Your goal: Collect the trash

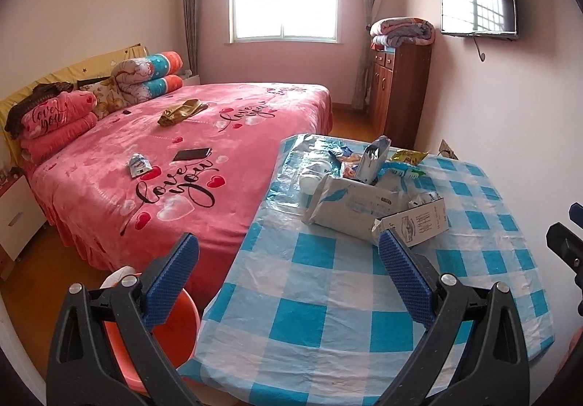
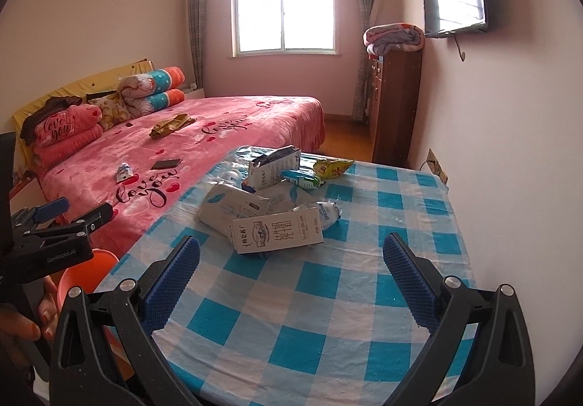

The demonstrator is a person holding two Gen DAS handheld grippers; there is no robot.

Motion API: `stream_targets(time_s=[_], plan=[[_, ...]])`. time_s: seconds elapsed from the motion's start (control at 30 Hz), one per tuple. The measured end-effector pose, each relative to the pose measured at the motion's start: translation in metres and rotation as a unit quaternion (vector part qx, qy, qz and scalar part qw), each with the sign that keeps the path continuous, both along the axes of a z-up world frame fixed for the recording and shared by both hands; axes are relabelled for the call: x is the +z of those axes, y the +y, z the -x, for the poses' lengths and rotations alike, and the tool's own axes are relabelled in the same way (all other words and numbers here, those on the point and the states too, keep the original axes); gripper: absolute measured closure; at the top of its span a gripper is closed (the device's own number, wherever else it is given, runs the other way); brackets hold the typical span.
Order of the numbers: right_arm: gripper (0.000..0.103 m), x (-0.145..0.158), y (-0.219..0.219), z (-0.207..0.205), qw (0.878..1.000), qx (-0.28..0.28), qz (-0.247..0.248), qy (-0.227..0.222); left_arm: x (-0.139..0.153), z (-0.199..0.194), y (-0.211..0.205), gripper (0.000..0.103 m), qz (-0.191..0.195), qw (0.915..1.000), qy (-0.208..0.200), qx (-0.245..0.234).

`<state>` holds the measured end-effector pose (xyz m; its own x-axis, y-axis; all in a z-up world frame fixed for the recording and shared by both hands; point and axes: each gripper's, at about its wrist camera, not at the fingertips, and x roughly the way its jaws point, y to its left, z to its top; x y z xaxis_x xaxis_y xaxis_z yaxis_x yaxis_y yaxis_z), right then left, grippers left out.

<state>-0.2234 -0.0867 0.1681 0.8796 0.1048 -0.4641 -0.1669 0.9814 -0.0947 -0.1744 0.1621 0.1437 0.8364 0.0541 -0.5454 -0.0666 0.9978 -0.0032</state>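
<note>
An orange bin stands on the floor just beside the near left corner of the checked surface; a bit of white shows at its rim, but what lies inside cannot be told. The trash sits in a heap on the far half of the surface: a white carton lying nearest, a soft tissue pack touching it behind, an upright carton and a yellow snack wrapper farther back. Both grippers hover over the near edge of the surface. The left gripper has its fingers spread wide, holding nothing. The right gripper is likewise wide and empty, with the white carton just beyond its fingertips.
</note>
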Motion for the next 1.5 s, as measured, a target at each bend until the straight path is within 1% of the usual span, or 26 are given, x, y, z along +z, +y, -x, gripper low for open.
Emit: stream_targets(time_s=[0.2,0.37,0.6,0.83,0.97,1.1,1.27,1.4,1.5], plan=[[0.004,0.005,0.002,0.005,1.0,0.002,0.005,-0.012,0.001,0.0,0.002,0.004,-0.002,1.0,0.0,0.001],[0.004,0.007,0.003,0.004,1.0,-0.005,0.005,-0.008,0.003,0.003,0.004,0.004,0.001,1.0,-0.004,0.004],[0.004,0.008,-0.005,0.003,1.0,-0.012,-0.012,-0.006,0.002,0.0,0.003,0.004,0.0,1.0,0.002,0.005],[0.004,-0.003,-0.009,-0.005,1.0,-0.008,-0.018,0.005,-0.007,-0.008,0.006,0.004,0.0,0.9999,0.011,0.01],[0.004,-0.021,-0.018,-0.018,0.999,-0.011,-0.037,0.033,-0.019,-0.017,0.009,0.004,0.0,0.9998,0.018,0.011],[0.004,-0.042,-0.033,-0.035,0.994,-0.007,-0.084,0.074,-0.031,-0.026,0.011,0.004,0.004,0.9998,0.021,-0.005],[0.004,-0.065,-0.048,-0.054,0.982,0.008,-0.147,0.116,-0.043,-0.043,0.007,0.004,0.011,0.9989,0.031,-0.033],[0.004,-0.073,-0.051,-0.067,0.979,0.012,-0.158,0.131,-0.049,-0.055,0.004,0.004,0.03,0.9976,0.041,-0.048],[0.004,-0.077,-0.055,-0.077,0.977,0.014,-0.163,0.138,-0.051,-0.066,0.0,0.004,0.03,0.9969,0.047,-0.055]])
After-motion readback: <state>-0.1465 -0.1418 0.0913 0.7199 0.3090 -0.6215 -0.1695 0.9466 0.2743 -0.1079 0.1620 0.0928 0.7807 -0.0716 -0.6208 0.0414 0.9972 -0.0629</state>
